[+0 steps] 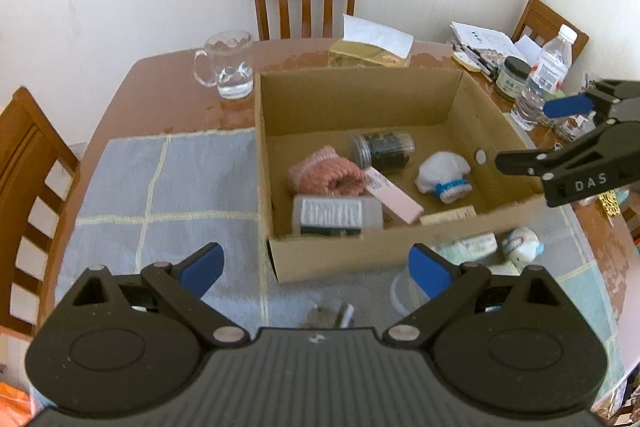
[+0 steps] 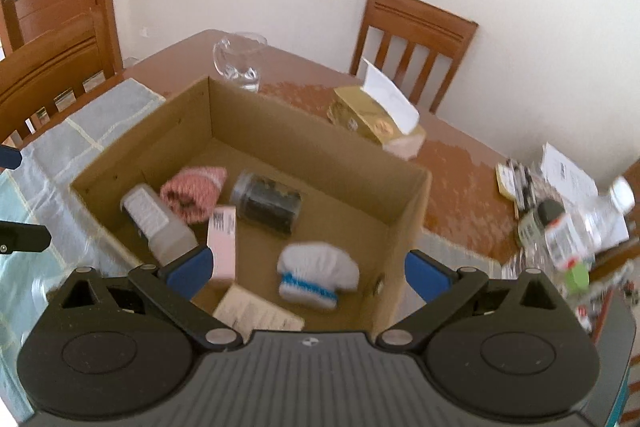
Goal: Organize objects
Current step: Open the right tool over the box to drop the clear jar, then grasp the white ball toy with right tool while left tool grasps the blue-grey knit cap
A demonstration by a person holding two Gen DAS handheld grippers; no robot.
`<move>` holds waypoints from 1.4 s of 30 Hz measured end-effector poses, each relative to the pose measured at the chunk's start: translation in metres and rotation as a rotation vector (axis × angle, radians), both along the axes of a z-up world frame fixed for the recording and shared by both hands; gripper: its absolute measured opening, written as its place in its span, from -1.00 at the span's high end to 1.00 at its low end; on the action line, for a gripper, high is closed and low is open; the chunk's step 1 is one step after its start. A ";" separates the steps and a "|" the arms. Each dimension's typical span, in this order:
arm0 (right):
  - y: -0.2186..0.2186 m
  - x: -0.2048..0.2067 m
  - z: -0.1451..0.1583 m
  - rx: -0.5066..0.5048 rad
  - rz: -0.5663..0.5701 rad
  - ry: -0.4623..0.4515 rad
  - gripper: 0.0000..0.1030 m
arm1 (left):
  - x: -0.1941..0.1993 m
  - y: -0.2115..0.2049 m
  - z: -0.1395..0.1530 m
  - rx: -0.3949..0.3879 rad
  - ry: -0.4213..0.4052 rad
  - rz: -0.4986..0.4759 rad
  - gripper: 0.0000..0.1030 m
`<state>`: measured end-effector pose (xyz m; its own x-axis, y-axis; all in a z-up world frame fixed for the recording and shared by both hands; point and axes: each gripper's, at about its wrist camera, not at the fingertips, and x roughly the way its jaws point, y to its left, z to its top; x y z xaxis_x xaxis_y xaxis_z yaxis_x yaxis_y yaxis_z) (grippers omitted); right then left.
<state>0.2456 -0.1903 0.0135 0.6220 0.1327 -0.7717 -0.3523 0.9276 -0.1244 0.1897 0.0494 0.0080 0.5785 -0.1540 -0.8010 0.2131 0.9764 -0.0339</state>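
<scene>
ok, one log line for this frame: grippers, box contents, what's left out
left gripper: open, empty | right gripper: open, empty, above cardboard box | in box: pink sock, dark jar, white sock | outside: small items at front

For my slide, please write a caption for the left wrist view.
Open left tool facing a cardboard box holding socks and jars on a wooden table.

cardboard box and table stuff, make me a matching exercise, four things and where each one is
Things:
1. dark-filled clear jar with grey lid
2. clear glass mug
3. clear plastic water bottle with white cap
4. round white and blue object

Places:
A. on the table, left of the brown cardboard box
B. on the cloth, outside the box's near right corner
C. lying inside the box
D. on the table, right of the box

Pairs: 1-C, 2-A, 3-D, 4-B
</scene>
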 end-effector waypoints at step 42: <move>-0.072 -0.022 -0.134 0.107 -0.329 0.208 -1.00 | -0.060 -0.079 -0.070 0.049 0.073 -0.198 -0.93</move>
